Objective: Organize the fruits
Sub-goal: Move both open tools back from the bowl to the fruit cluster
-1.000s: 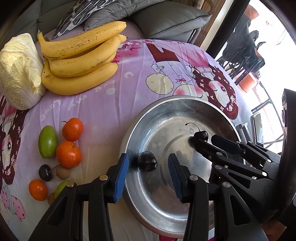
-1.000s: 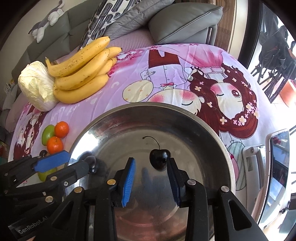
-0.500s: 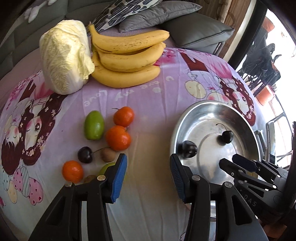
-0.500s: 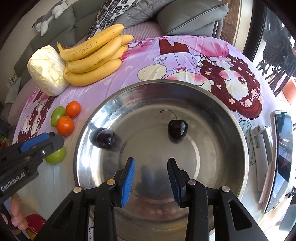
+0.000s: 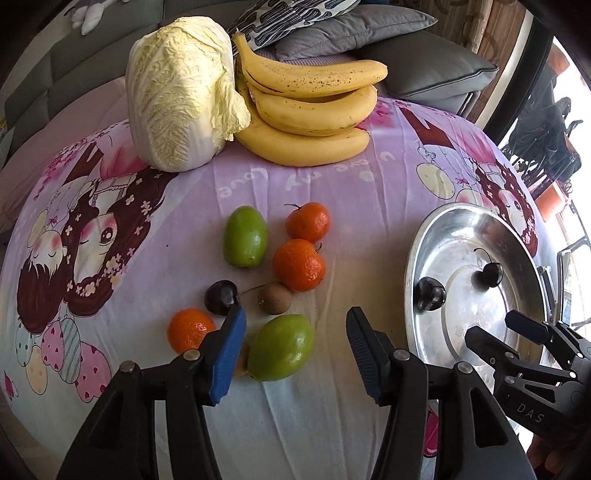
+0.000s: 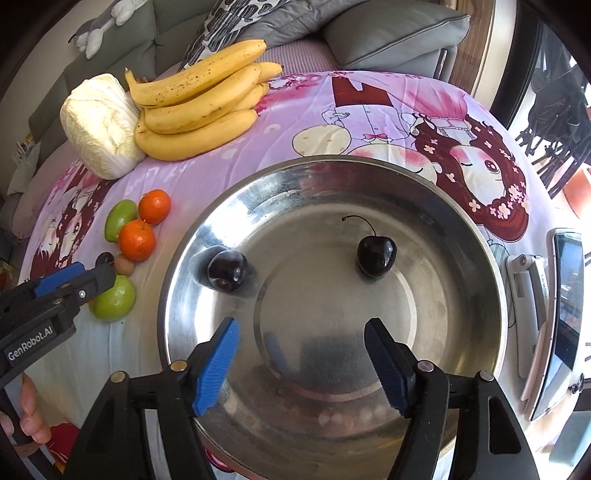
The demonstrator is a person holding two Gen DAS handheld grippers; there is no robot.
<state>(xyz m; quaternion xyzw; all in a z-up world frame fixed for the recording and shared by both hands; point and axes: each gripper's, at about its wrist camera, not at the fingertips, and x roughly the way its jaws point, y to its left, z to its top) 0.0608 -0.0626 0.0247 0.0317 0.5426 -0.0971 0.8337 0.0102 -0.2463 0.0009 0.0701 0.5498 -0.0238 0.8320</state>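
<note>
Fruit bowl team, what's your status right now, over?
Left gripper open, empty, over loose fruit. Right gripper open, empty, over steel bowl. Two cherries in bowl; third cherry on cloth. Nothing blocking.

Living room (grey sofa (image 6: 388, 33), cushions (image 5: 354, 33))

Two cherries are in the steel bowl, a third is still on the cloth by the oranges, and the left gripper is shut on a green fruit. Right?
Not quite. The left gripper is open and holds nothing; the green fruit lies on the cloth between its fingers, as the left wrist view shows. The rest stands: two cherries are in the steel bowl, and a third is on the cloth by the oranges.
</note>
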